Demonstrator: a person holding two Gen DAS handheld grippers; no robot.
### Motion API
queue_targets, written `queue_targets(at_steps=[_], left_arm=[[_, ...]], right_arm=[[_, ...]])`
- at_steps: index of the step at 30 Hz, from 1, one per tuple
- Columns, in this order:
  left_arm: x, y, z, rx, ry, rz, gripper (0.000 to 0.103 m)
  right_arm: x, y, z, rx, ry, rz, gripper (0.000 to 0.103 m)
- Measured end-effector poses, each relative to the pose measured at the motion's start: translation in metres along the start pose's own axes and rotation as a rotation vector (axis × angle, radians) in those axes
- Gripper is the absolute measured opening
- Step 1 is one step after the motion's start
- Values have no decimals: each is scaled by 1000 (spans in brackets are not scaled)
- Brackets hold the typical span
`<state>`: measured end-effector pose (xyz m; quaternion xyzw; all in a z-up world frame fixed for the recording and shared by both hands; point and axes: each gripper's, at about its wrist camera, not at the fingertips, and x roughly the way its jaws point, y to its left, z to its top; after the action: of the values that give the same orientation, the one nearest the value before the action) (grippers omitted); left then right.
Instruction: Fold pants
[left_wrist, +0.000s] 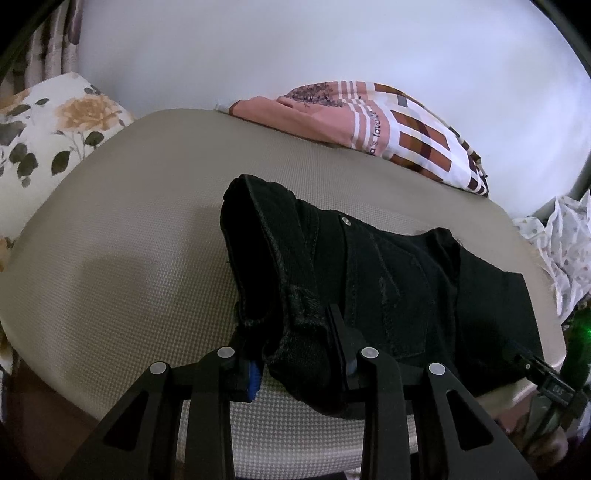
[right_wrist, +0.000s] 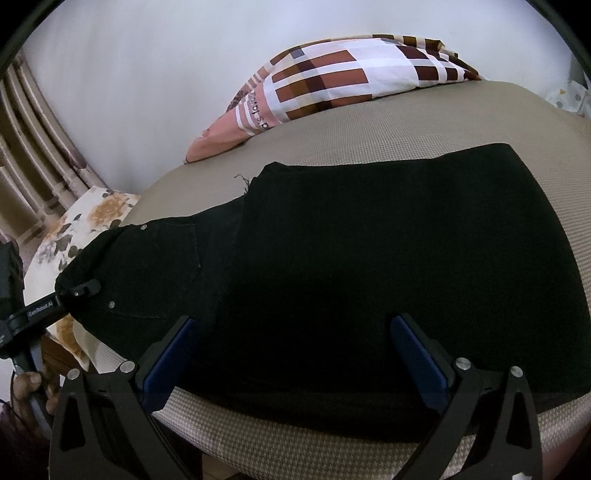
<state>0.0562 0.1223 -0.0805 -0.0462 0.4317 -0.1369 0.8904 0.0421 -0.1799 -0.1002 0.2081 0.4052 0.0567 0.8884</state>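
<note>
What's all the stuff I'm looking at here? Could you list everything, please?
pants: one, black, partly folded on the mattress, waist end lifted.
mattress: one, beige woven cover, fills the middle.
checked pillow: one, white with brown, rust and pink blocks, at the far edge against the wall.
floral pillow: one, cream with orange flowers, beside the mattress at the waist end.
spotted cloth: one, white, crumpled, past the mattress at the opposite end.
curtain: one, beige-brown, next to the wall.
wall: white, behind.
left gripper: black, blue pads, pinching the pants' waist end.
right gripper: black, blue pads, jaws wide apart over the pants' near edge.
hand: one, holding the left gripper's handle.
</note>
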Motion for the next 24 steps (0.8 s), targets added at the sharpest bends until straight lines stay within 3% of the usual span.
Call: queue_targets(at_steps=[24], left_arm=[[-9,-11,6,17,-34,12,31]], right_arm=[[4,-1,1,32,-26,43,103]])
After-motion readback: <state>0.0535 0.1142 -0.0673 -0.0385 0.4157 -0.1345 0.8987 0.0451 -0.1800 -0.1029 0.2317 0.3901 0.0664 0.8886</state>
